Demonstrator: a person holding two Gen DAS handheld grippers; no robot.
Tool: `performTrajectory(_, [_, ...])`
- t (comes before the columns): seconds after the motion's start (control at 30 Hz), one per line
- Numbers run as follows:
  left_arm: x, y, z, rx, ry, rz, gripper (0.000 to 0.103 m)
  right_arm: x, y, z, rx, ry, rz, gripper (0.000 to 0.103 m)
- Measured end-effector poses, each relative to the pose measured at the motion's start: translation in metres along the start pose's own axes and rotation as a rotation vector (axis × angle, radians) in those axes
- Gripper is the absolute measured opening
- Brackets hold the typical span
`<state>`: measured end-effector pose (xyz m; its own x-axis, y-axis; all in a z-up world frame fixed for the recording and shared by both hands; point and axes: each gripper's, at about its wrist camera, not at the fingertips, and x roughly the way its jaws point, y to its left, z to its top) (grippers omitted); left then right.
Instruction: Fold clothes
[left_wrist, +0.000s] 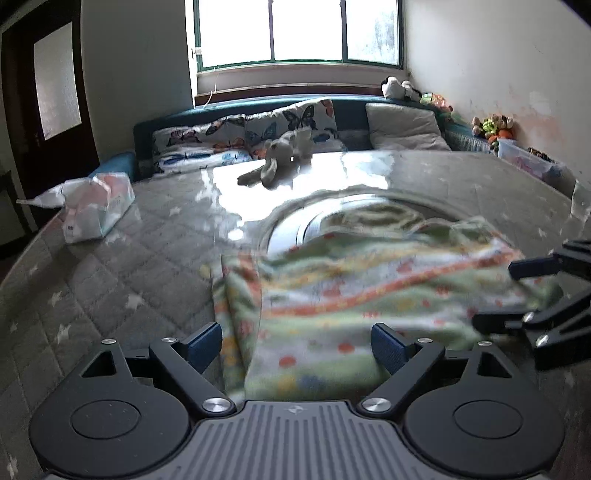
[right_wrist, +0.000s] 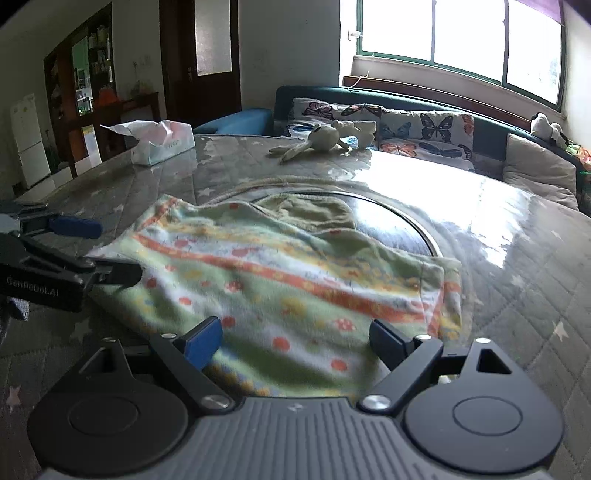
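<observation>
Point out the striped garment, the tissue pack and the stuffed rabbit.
striped garment (right_wrist: 280, 280): right wrist view, on the middle of its patterned cloth.
tissue pack (left_wrist: 94, 210): left wrist view, on its side face.
stuffed rabbit (right_wrist: 317, 142): right wrist view, on its body.

Daylight pours in from the window (left_wrist: 297, 29) at twelve o'clock in the left view and one o'clock in the right, blown out to white. It throws hard glare across the glossy table (right_wrist: 424, 173). The garment (right_wrist: 280, 273) is motion-blurred, and fisheye bending with dark corners warps both frames' edges.
</observation>
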<state>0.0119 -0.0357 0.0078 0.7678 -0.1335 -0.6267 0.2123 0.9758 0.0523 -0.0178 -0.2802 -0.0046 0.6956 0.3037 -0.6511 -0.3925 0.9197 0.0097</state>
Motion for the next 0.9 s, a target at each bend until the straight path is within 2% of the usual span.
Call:
performTrajectory(0.27, [-0.012, 0.019, -0.012, -0.072, 0.001, 0.001, 0.09, -0.015, 0.002, -0.006, -0.028, -0.004, -0.031, 0.09])
performTrajectory(0.5, [-0.018, 0.029, -0.001, -0.1, -0.041, 0.029, 0.099, -0.003, 0.016, 0.016, -0.023, -0.053, 0.0, 0.094])
performTrajectory(0.7, [-0.009, 0.038, -0.009, -0.13, 0.002, 0.05, 0.103, 0.015, 0.038, 0.016, -0.058, -0.012, 0.052, 0.096])
performTrajectory(0.9, [-0.009, 0.043, -0.018, -0.157, 0.023, 0.049, 0.103, 0.006, 0.045, 0.002, -0.091, -0.001, 0.097, 0.1])
